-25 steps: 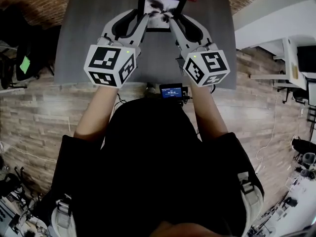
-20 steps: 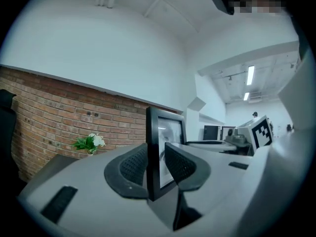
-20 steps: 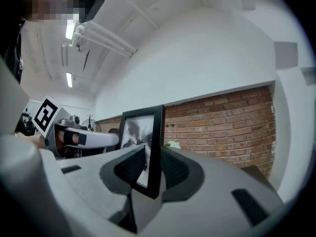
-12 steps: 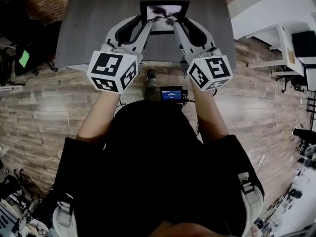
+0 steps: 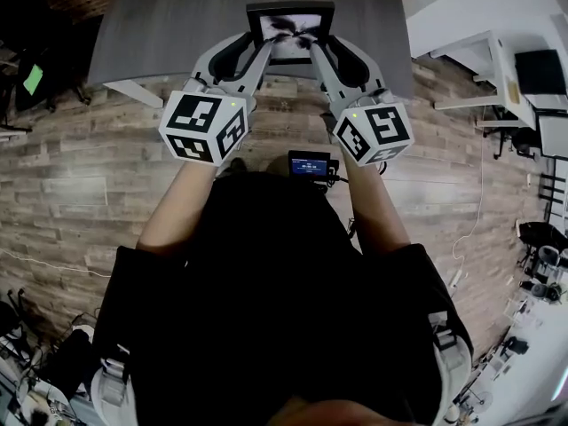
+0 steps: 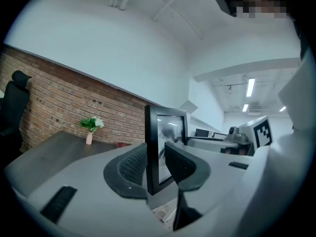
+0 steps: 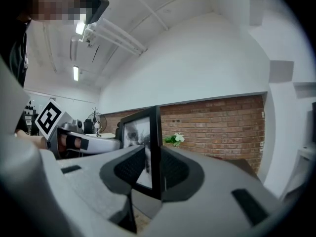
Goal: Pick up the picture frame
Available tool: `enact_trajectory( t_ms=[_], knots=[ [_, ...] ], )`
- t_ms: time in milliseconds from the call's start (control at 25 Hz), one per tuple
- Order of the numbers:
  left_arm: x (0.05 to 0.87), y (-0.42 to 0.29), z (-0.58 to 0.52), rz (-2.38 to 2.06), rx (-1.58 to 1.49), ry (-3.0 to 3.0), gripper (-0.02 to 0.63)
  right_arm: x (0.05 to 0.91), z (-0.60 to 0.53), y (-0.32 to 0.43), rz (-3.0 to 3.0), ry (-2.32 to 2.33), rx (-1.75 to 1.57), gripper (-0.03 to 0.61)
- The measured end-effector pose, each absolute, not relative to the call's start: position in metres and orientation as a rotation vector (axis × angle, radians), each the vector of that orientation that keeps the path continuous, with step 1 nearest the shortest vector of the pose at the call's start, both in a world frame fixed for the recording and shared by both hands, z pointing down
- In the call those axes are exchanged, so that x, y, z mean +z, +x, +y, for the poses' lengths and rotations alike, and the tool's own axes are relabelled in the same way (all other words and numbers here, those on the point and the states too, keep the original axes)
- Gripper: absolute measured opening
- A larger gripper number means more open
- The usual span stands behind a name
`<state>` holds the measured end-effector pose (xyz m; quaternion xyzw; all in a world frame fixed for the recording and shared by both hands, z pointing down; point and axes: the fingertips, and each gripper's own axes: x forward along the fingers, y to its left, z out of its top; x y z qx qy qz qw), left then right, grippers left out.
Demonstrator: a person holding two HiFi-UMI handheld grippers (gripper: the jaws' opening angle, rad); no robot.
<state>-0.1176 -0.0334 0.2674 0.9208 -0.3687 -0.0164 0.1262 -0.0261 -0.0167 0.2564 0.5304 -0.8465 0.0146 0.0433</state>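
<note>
A black picture frame with a black-and-white print is held up in the air between both grippers, over the near edge of the grey table. My left gripper is shut on the frame's left edge. My right gripper is shut on the frame's right edge. In both gripper views the frame stands upright between the jaws, clear of the table.
A small vase with a green plant stands far back on the table by the brick wall. White desks stand at the right. Wood-plank floor lies below, and a small screen device sits at my chest.
Both grippers have carried the frame off the table and back toward me. The table has slid away toward the top of the head view and more floor shows beneath.
</note>
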Motion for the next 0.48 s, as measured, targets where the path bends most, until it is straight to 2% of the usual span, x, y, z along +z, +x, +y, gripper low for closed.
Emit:
enact_trajectory(
  t_ms=[280, 480],
  knots=[
    [0.269, -0.094, 0.017, -1.066, -0.03, 2.696, 0.092, 0.26, 0.034, -0.002, -2.612, 1.624, 0.068, 0.103],
    [0.274, -0.035, 0.061, -0.996, 0.003, 2.719, 0.092, 0.272, 0.084, 0.057, -2.591, 1.702, 0.14, 0.103]
  ],
)
